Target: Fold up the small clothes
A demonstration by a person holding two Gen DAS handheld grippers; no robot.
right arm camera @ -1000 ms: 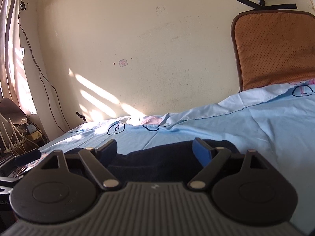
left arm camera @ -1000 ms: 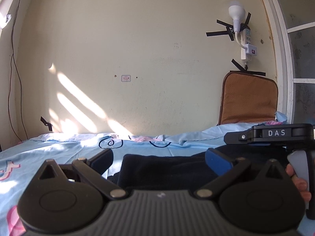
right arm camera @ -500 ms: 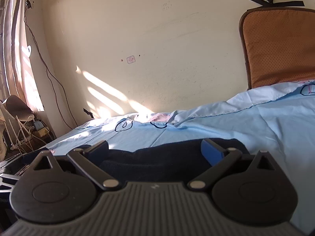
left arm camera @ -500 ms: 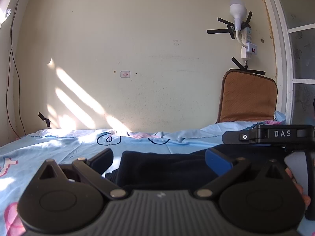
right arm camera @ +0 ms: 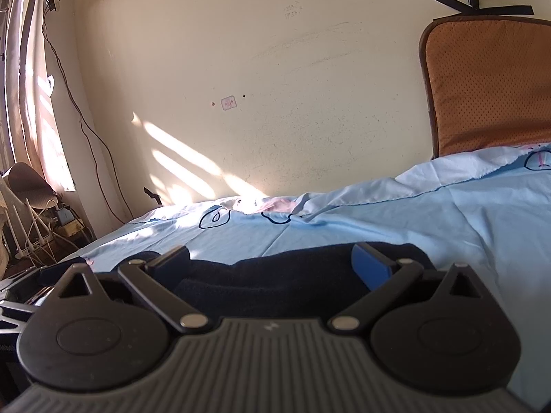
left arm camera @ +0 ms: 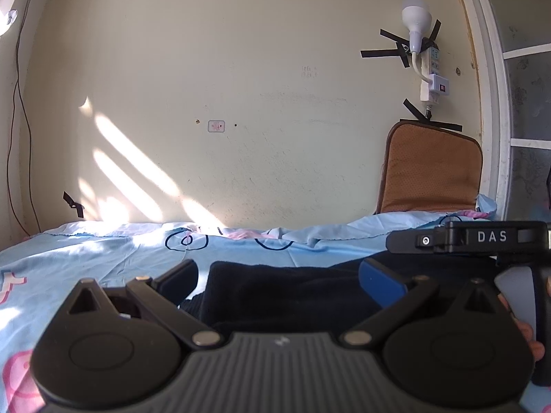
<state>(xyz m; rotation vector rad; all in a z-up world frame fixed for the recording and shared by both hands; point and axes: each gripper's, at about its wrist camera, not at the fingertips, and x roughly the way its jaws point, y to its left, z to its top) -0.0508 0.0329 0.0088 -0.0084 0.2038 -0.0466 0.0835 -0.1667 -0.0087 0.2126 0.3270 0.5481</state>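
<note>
dark garment (left arm camera: 286, 292), seemingly lengthwise left-right

— What do your grippers look like?
— My left gripper (left arm camera: 279, 280) is black, with two round discs, a ribbed grey middle, silver screws and blue pads.
— And the other one?
— My right gripper (right arm camera: 272, 261) looks the same. From the side it shows white letters, DAS, and a grey handle in my hand (left arm camera: 523, 330).
</note>
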